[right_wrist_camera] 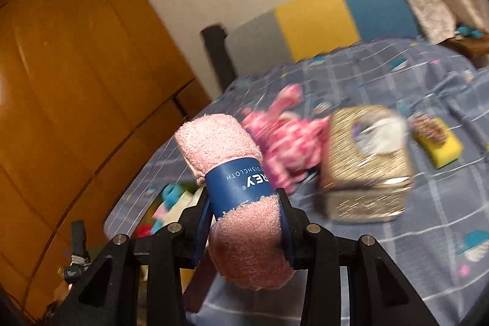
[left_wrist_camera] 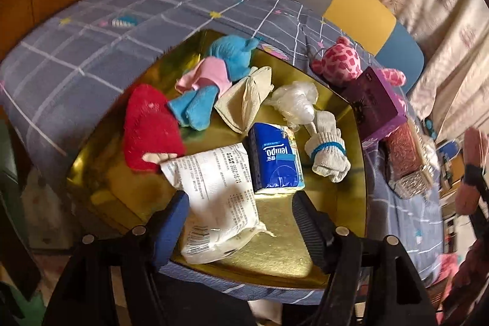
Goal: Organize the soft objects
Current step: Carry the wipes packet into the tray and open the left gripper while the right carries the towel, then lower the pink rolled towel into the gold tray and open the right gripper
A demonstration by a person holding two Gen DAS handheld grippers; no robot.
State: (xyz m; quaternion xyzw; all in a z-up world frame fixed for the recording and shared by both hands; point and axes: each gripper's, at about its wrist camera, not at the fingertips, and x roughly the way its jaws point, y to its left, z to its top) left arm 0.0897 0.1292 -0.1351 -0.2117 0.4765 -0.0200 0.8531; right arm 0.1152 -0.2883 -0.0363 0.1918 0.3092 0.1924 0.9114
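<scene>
Left wrist view: the left hand-held gripper (left_wrist_camera: 241,222) hangs over a gold tray (left_wrist_camera: 345,197) on the bed (left_wrist_camera: 76,57), its fingers spread wide, the white printed packet (left_wrist_camera: 220,203) lying loose between them. Counting the tray: one red fuzzy piece (left_wrist_camera: 149,127) at centre left, one blue-and-pink plush toy (left_wrist_camera: 214,72) above it, one beige folded cloth (left_wrist_camera: 247,100) in the middle, one crumpled clear plastic bag (left_wrist_camera: 296,100), one rolled white sock (left_wrist_camera: 328,152) with a blue band, one blue tissue pack (left_wrist_camera: 275,161). That makes seven soft items. Off the tray at upper right sits one pink spotted plush (left_wrist_camera: 342,60), one purple box (left_wrist_camera: 376,106) partly covering it, and one glittery box (left_wrist_camera: 409,161) below that.

Right wrist view, blurred: the right hand-held gripper (right_wrist_camera: 244,222) is pinching one rolled pink dishcloth (right_wrist_camera: 229,155) with a blue paper band, held up above the bed at frame centre. Behind the cloth, the pink spotted plush and a gold glittery box (right_wrist_camera: 366,164) lie side by side on the bed, and a yellow sponge (right_wrist_camera: 443,148) lies at right, seen only here. The tray is barely visible at lower left, hidden by the fingers.
</scene>
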